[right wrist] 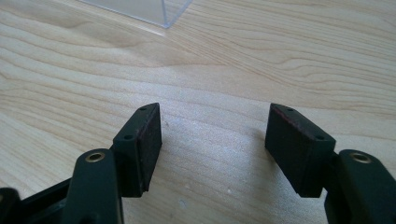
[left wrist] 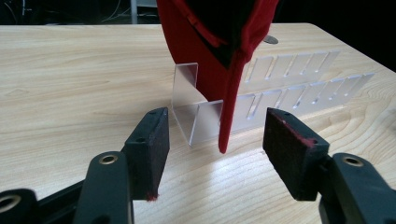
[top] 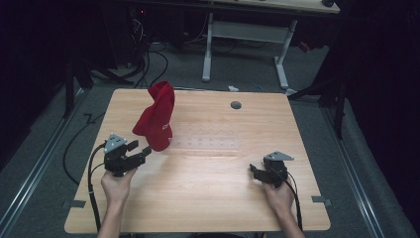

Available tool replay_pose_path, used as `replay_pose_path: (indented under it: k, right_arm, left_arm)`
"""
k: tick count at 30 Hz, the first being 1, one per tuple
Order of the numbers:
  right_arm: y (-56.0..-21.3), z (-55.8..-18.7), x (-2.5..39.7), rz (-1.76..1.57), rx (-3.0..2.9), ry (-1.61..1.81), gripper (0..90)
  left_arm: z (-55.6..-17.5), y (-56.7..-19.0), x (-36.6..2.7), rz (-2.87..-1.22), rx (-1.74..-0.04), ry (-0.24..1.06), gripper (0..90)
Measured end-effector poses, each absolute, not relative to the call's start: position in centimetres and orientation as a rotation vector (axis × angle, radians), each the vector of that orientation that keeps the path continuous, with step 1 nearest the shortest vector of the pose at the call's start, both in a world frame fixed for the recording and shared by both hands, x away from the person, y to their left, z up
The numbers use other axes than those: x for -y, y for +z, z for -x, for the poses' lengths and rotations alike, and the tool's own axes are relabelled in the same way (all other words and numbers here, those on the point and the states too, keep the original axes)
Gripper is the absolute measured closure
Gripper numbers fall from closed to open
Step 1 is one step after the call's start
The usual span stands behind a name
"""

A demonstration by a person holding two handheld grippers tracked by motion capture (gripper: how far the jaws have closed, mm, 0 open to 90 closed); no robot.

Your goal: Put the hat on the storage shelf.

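Two grippers work over a pale wooden table; the left gripper sits near the table's left edge, its jaws spread wide apart and gripping nothing; in the left gripper view the red cap stands propped just ahead of those jaws, its brim pointing down so that the brim's tip hangs between the two black pads without touching either; the cap leans on the near end of a clear plastic rack with a row of slots, which runs away across the table; from the high view the red cap rises tilted over the left end of that rack, just beyond the left gripper; the right gripper rests low over the table's right side, well apart from the cap, held by a hand; in the right gripper view its jaws also stand wide open over bare wood, with a corner of the clear rack at the top edge.
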State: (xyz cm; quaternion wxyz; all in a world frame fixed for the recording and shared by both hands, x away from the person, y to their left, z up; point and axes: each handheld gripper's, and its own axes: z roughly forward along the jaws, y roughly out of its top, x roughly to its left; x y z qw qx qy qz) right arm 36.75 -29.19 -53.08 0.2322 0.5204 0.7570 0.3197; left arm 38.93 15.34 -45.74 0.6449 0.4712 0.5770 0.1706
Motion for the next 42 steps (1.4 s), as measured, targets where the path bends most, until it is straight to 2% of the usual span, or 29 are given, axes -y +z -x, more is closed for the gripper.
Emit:
replay_pose_path:
  k: [8, 15, 42]
  right_arm:
    - [-53.1, -36.8, 29.2, -1.430, -2.080, 0.878, 36.5]
    - [-53.1, -36.8, 29.2, -1.430, -2.079, 0.878, 36.5]
    - [-53.1, -36.7, 29.2, -1.431, -2.079, 0.877, 36.5]
  left_arm:
    - [-37.9, -46.2, -14.8, -1.096, -1.258, 0.404, 43.6]
    - [-37.8, -46.9, -14.5, -1.128, -1.302, 0.380, 40.6]
    - [-37.3, -50.4, -13.2, -1.234, -1.339, 0.324, 40.1]
